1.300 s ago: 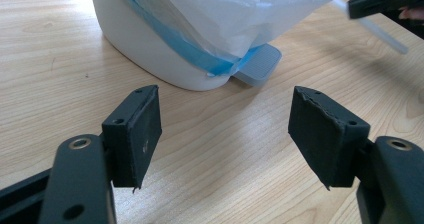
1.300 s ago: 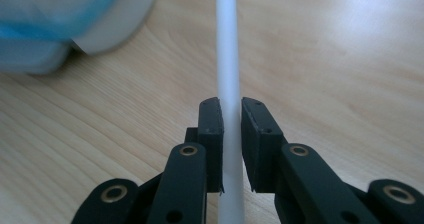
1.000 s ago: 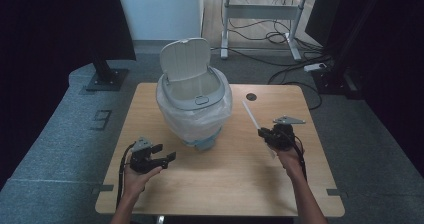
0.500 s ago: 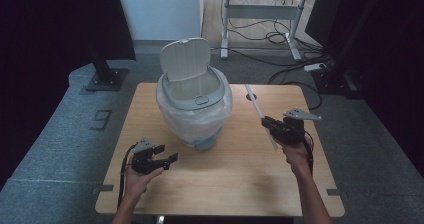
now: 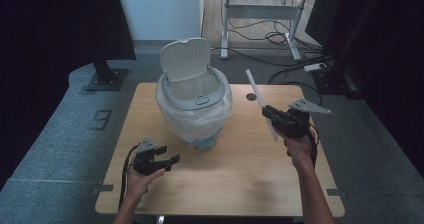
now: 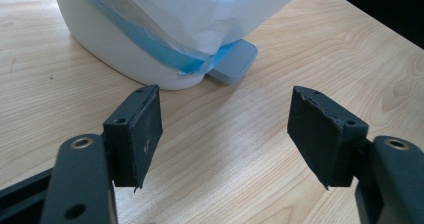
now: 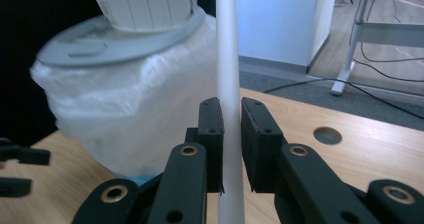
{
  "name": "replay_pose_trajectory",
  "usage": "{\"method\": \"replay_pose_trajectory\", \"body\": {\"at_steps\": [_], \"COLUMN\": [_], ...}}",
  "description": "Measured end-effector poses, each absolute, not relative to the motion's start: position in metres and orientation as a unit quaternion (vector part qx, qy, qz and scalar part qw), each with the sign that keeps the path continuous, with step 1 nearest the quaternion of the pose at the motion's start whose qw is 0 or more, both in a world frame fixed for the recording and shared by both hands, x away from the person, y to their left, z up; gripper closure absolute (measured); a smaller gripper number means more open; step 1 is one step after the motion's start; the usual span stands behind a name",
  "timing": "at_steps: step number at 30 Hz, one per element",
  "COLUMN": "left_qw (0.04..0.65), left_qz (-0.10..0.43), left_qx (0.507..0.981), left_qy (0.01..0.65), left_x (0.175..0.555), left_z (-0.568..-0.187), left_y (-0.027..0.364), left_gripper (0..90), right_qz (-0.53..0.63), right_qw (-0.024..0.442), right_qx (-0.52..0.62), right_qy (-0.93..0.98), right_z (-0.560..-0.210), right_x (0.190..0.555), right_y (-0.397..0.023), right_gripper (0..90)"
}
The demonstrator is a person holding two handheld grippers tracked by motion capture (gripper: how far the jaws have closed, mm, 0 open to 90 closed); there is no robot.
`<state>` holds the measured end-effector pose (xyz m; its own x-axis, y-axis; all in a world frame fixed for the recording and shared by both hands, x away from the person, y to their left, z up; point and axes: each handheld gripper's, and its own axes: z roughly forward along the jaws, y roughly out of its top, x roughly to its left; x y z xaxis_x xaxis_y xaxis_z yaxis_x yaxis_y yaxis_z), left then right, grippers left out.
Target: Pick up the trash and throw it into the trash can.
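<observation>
**White stick gripped above the table's right side**

White and slender, the flat stick (image 5: pixel 260 104) is clamped between the right gripper (image 7: pixel 231 134) pads, slanting up toward the far edge. Beside it stands a round bin (image 5: pixel 192 106), crinkly plastic liner, grey lid upright. Near the front left, the left gripper (image 5: pixel 167 159) rests low, jaws spread, empty.

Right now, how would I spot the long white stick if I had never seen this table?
Find the white bin with its lid up on the wooden table. To its right, the right gripper holds the stick above the table. It is the only long, thin white thing, slanting up.
</observation>
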<state>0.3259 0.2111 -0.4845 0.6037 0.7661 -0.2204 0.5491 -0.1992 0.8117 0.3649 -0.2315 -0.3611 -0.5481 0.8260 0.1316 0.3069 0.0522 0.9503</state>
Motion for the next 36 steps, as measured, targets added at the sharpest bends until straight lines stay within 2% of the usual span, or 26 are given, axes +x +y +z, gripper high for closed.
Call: {"method": "replay_pose_trajectory", "body": {"at_steps": [20, 36], "left_qw": [0.462, 0.465], "left_qz": [0.105, 0.103], "left_qx": [0.767, 0.767], "left_qy": [0.432, 0.429], "left_x": [0.328, 0.328], "left_z": [-0.491, -0.492], "left_y": [0.21, 0.211], "left_gripper": [30.1, 30.1], "right_qz": [0.575, 0.589], "right_qw": [0.257, 0.26], "right_qx": [0.384, 0.36], "right_qy": [0.676, 0.675], "right_z": [-0.313, -0.284], "right_x": [0.357, 0.367], "right_y": [-0.217, -0.191], "right_gripper": [79.7, 79.6]}}
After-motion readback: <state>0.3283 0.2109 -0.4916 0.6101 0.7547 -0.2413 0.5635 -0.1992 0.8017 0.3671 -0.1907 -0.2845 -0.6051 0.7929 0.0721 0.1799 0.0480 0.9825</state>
